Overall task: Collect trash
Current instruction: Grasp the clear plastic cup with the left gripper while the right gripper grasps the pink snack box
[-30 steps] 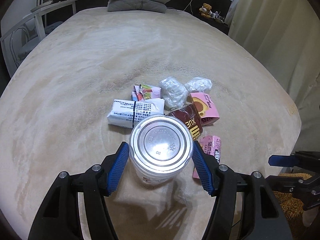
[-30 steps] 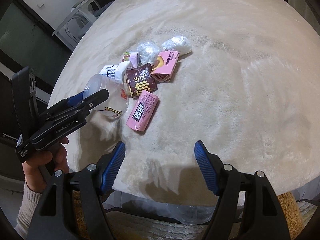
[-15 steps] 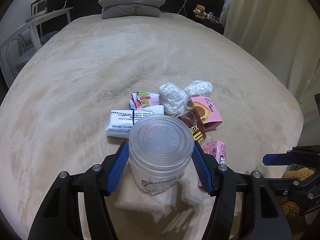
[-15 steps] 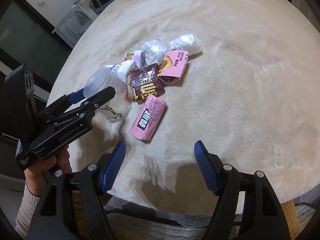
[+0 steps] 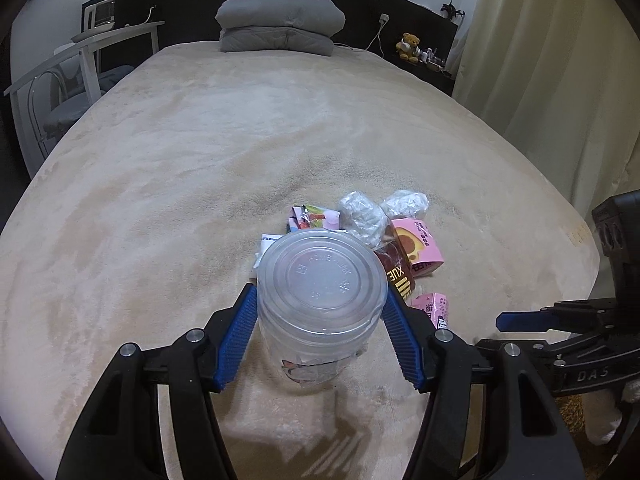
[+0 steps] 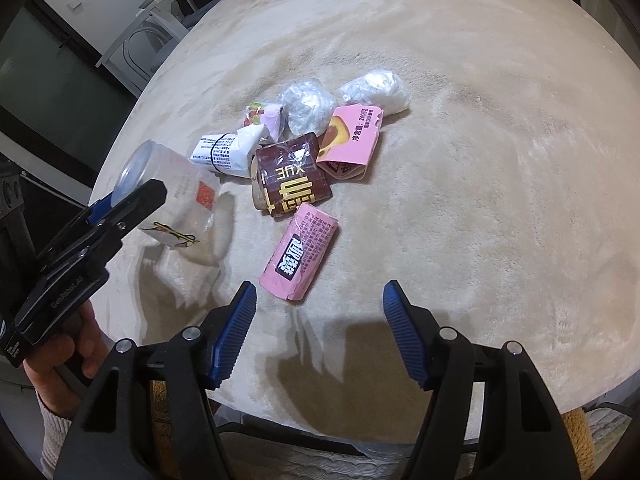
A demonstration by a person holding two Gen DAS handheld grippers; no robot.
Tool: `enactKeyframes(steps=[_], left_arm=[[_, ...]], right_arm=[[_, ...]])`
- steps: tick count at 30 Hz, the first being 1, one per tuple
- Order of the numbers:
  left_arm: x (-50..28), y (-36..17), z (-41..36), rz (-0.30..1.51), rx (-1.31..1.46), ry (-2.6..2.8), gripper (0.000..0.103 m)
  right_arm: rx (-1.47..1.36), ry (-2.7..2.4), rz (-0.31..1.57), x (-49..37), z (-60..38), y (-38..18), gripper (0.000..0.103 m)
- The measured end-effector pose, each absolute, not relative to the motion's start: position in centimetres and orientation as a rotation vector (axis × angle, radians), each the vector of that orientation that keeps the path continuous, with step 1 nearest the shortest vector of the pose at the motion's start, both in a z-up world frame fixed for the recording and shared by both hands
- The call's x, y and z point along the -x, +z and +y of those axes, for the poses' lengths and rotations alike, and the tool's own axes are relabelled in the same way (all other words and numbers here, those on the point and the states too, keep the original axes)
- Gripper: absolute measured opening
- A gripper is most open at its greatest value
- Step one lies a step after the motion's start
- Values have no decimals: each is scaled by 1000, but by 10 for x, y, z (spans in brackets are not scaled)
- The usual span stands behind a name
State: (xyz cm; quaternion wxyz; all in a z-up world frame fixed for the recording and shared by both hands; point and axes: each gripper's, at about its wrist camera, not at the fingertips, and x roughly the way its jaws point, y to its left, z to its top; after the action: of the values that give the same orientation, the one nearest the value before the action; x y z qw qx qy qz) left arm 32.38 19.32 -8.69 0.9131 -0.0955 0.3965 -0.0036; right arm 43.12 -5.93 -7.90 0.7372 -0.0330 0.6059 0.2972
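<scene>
— Clear plastic: that is the lidded jar (image 5: 322,300) clenched between the blue pads of the left gripper (image 5: 320,336). Do the pads touch it?

— Yes, one on each side of the jar, just under the lid. In the right wrist view the jar (image 6: 176,200) hangs tilted above the beige blanket (image 6: 460,160), its shadow on the fabric below, and a hand (image 6: 68,356) in a cream sleeve holds the left gripper (image 6: 120,208).

— And the right gripper (image 6: 318,328)?

— Its jaws are closing, with nothing between them; only blanket shows under the gap. The pink wrapper (image 6: 300,252) lies just beyond its fingertips, not touched.

— Where is the rest of the trash?

— In one loose pile near the blanket's near edge. Behind the pink wrapper lies a dark brown packet (image 6: 290,178), touching a pink box (image 6: 352,140) to its right. To its left sits a white packet with black print (image 6: 228,150), and a small colourful wrapper (image 6: 262,118) behind that. Two crumpled clear plastic wads (image 6: 306,106) lie at the back, side by side.

— Anything at the far end?

— A folded grey quilt (image 5: 280,24) against the dark headboard (image 5: 180,4).
</scene>
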Motion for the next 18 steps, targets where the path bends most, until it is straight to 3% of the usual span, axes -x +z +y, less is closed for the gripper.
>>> enactKeyframes(steps=[11,13,15,18], left_arm=[[-313,-84,216,795,218,15,61],[-312,-85,220,798,222,18,61],[-311,-87,222,801,224,21,61],[-312,-88,224,806,224,18,61]], right_arm=[[65,627,1377,-444,-25,-105,57],[75,624,1384,-445,-17,-110,51],[98,594,1381,-446,-13,-112,36],[116,584,1370,-445,-11,-110,36]])
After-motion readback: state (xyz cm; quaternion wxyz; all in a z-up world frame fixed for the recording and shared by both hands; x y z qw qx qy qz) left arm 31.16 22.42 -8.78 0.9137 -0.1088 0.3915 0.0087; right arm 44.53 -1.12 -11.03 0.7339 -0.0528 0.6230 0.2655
